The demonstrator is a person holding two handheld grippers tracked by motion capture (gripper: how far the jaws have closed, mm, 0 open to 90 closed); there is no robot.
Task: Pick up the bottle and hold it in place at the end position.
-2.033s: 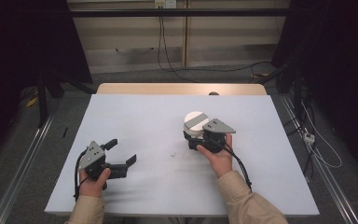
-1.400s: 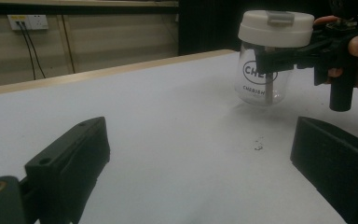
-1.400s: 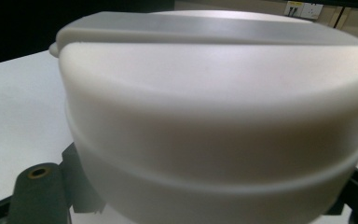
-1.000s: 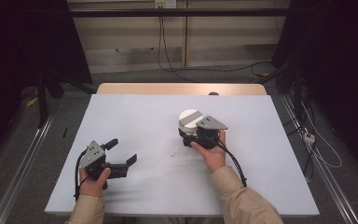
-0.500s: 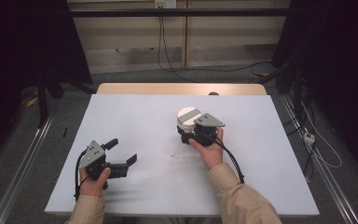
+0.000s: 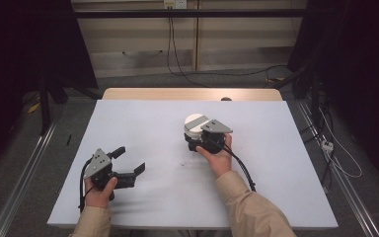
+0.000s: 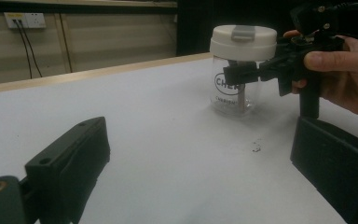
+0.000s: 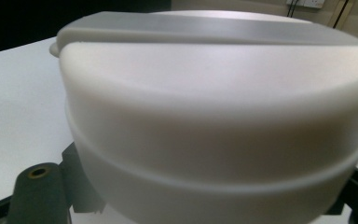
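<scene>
Beside the jar [image 6: 195, 126], right tool [image 6: 197, 142] seemingly grips it; left tool [image 6: 128, 163] apart.

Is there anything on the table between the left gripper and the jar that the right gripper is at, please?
Nothing visible stands between them. From the left gripper, open at the near left, bare white table runs to the clear jar with its white lid. The right gripper reaches the jar from the far side.

R gripper [image 6: 196, 140], jar [image 6: 195, 124]: farther left.

The jar [image 6: 195, 129] stands mid-table [image 6: 276, 163], right claw [image 6: 193, 140] around it, left claw [image 6: 128, 163] near the front-left.
</scene>
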